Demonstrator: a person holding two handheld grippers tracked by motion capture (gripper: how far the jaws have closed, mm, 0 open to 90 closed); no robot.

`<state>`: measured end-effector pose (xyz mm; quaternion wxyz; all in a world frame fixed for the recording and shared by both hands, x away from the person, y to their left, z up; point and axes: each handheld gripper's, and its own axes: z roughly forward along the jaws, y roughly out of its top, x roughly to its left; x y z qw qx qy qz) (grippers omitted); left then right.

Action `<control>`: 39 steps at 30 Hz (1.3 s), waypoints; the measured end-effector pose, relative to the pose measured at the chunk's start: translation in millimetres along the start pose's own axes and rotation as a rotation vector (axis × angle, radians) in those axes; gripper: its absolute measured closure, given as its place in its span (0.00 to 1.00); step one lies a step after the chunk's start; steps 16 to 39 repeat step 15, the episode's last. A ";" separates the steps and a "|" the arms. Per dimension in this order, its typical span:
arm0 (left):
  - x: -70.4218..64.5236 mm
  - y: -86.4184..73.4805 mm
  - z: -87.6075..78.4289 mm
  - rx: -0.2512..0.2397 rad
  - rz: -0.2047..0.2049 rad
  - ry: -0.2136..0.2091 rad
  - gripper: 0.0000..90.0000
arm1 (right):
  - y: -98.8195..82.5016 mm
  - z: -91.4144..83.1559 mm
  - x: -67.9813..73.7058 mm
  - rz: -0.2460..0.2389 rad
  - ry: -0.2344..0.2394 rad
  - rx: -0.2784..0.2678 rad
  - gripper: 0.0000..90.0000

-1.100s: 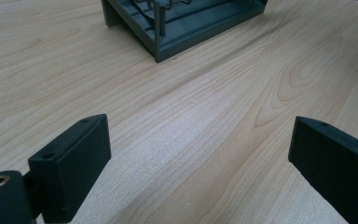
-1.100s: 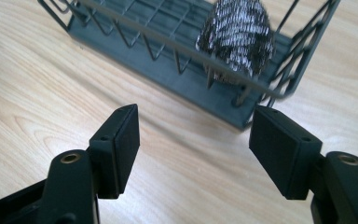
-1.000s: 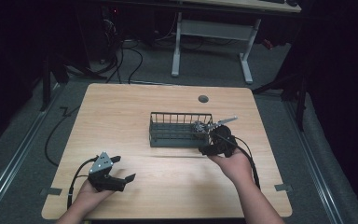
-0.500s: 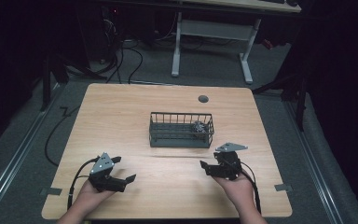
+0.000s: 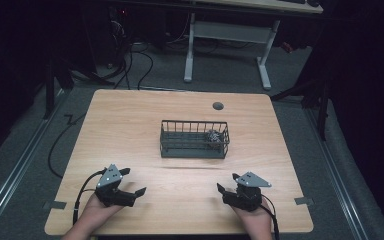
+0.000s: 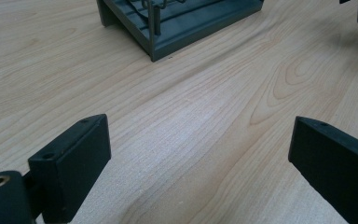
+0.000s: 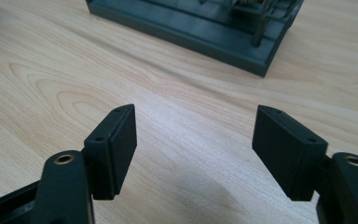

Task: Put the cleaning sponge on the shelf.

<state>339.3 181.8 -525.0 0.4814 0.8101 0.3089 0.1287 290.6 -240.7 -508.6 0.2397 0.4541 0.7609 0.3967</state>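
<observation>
High view: a wooden table (image 5: pixel 130 125) carries a dark wire basket (image 5: pixel 194 140) near its centre, with a small metallic object (image 5: pixel 213 136) lying in the basket's right end; what the object is cannot be told. Both tongs rest low over the near edge of the table, well apart from the basket and from each other. The left tongs (image 5: pixel 135 182) sit at the near left, held in the left hand (image 5: pixel 97 210), jaws pointing toward the table's middle, a black cable looping off the left side. The right tongs (image 5: pixel 226 187) sit at the near right, held in the right hand (image 5: pixel 252 222), grey three-cornered plate uppermost. Left gripper view: the left tongs (image 6: pixel 200 154) stand wide open, bare wood between the jaws, nothing held; a corner of the basket (image 6: pixel 177 23) lies ahead. Right gripper view: the right tongs (image 7: pixel 196 144) are about half open, their jaws having just been opening, with bare table between them and no object gripped; the basket (image 7: pixel 200 28) lies ahead across the grain, the metallic object (image 7: pixel 244 4) partly visible behind its bars at the upper edge. A round grommet (image 5: pixel 218 105) marks the far side of the table.
</observation>
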 end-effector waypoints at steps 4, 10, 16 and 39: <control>-2.0 -0.1 2.0 0.006 0.004 -0.002 0.07 | -11.6 -7.3 -1.1 0.003 0.006 -0.049 0.33; -1.6 0.1 2.2 0.007 0.005 -0.002 0.07 | -17.1 -4.5 -7.1 0.034 0.005 -0.035 0.33; -0.7 0.1 1.6 0.001 0.004 -0.004 0.07 | -17.5 -5.0 -7.3 0.038 -0.009 -0.039 0.33; -0.7 0.1 1.6 0.001 0.004 -0.004 0.07 | -17.5 -5.0 -7.3 0.038 -0.009 -0.039 0.33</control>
